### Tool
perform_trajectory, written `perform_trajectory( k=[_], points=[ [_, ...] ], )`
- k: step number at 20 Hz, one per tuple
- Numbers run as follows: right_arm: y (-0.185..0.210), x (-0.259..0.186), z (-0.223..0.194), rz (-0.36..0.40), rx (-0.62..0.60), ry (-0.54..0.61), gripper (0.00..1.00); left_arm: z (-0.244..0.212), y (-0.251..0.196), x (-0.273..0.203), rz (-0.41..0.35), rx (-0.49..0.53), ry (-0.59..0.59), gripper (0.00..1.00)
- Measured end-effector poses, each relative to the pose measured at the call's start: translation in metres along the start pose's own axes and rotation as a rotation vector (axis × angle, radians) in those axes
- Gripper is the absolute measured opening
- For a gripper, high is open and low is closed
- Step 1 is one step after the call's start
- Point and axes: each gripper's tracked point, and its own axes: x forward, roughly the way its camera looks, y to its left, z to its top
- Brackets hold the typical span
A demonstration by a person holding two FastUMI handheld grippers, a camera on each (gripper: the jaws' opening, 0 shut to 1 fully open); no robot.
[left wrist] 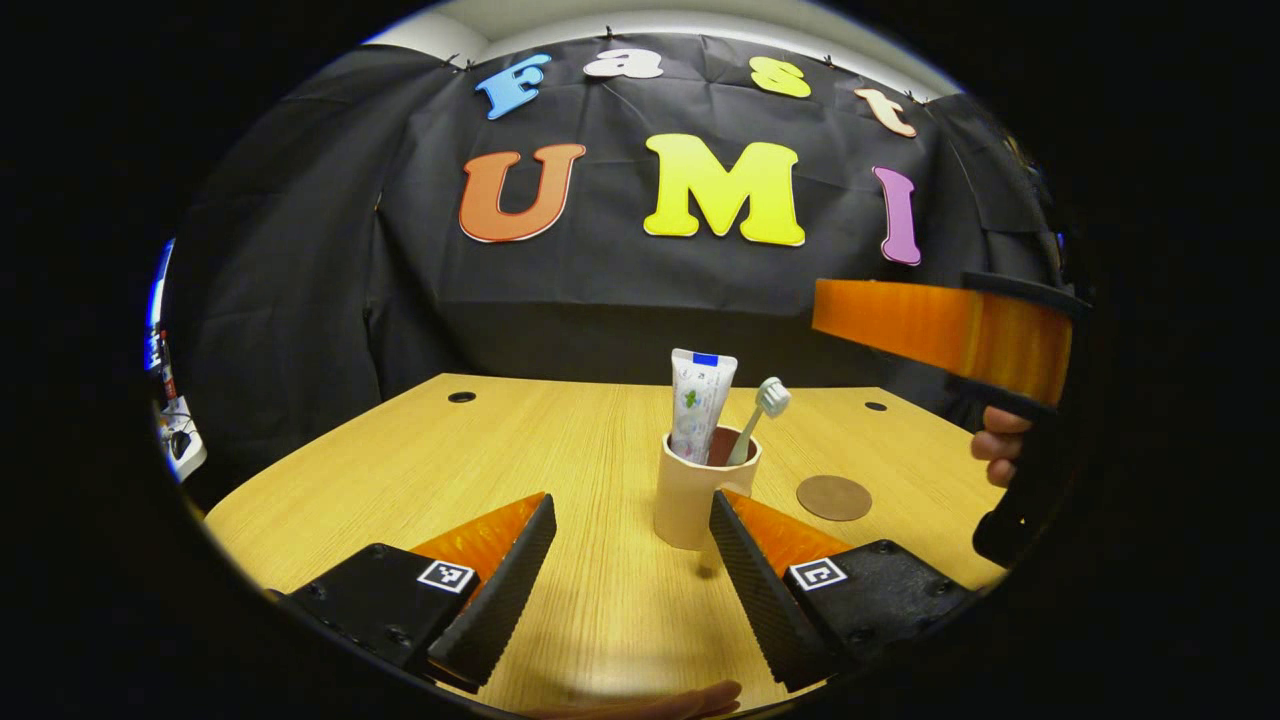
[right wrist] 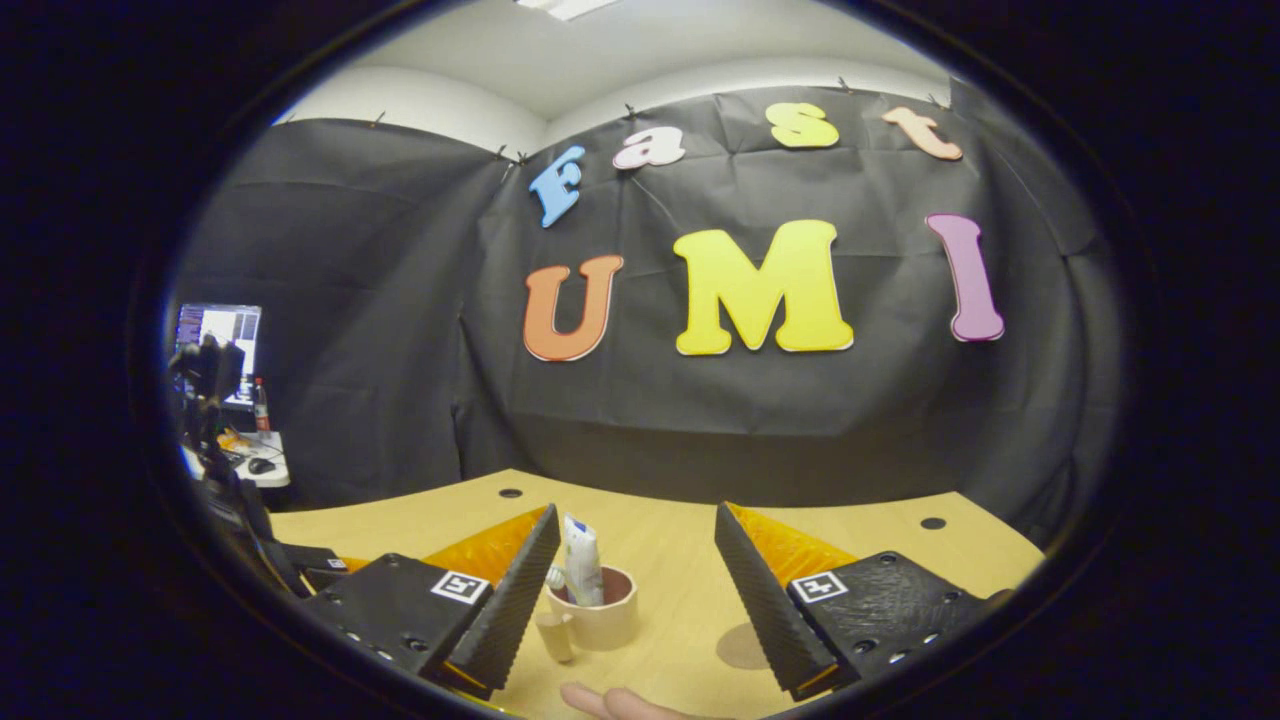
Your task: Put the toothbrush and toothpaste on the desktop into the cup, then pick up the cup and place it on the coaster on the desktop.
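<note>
A beige cup stands on the wooden desktop, and a white toothpaste tube and a toothbrush stand upright inside it. My left gripper is open, low over the desk, with the cup just ahead near its right finger. A round brown coaster lies to the right of the cup. In the right gripper view, my right gripper is open and held higher. Below it are the cup with the toothpaste tube and the coaster.
The other gripper and the hand holding it hover at the right of the left gripper view. Small cable holes mark the desk's far corners. A side desk with a monitor stands far left.
</note>
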Motion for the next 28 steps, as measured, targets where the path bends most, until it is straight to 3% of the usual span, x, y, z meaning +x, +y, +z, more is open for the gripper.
perform_trajectory(
  k=[7,13,21,28],
  points=[
    [-0.064,-0.066,0.003,-0.095,-0.045,-0.059,0.94,0.001,-0.030,0.012,-0.003,0.049,0.086,0.98],
    [-0.114,-0.108,-0.002,-0.157,-0.008,-0.069,0.92,0.020,-0.053,0.021,-0.011,0.064,0.181,0.98],
    [-0.141,-0.133,0.019,-0.167,0.062,-0.126,0.94,0.012,-0.072,0.041,-0.033,0.090,0.475,0.98],
    [-0.139,-0.133,0.019,-0.150,0.075,-0.121,0.93,-0.020,-0.070,0.058,-0.032,-0.004,0.762,0.98]
  ],
)
